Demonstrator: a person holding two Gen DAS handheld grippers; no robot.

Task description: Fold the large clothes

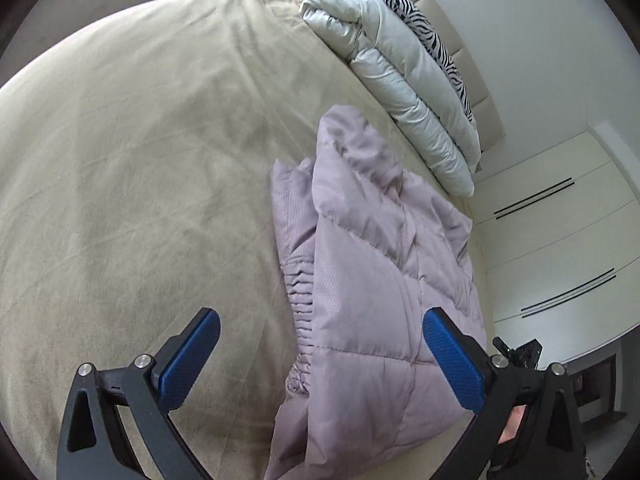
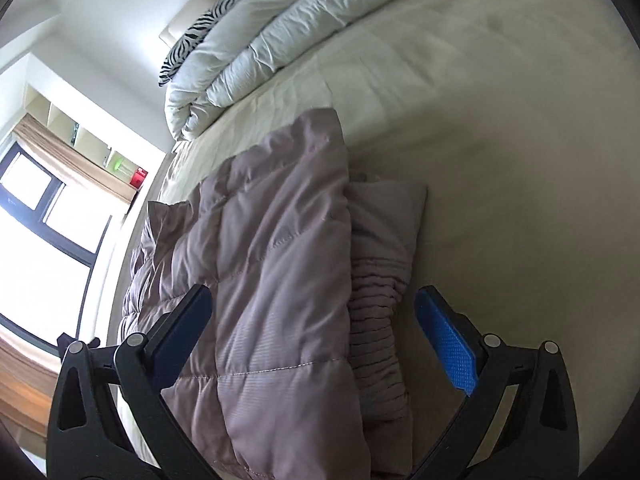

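A mauve quilted puffer jacket [image 1: 368, 280] lies folded in a narrow stack on the beige bed sheet [image 1: 140, 180], its elastic cuff showing on the left side. My left gripper [image 1: 320, 320] hangs above the jacket's near end, open, its blue pads wide apart and touching nothing. In the right wrist view the same jacket [image 2: 272, 264] runs away from me with the gathered cuff [image 2: 372, 312] on its right. The right gripper [image 2: 312, 296] is open over the jacket, with no cloth pinched between the pads.
A rolled white duvet [image 1: 400, 72] and a zebra-print pillow [image 1: 432, 36] lie at the head of the bed. White wardrobe doors [image 1: 560, 248] stand to the right. A window [image 2: 36, 232] with a shelf [image 2: 80, 132] is left in the right wrist view.
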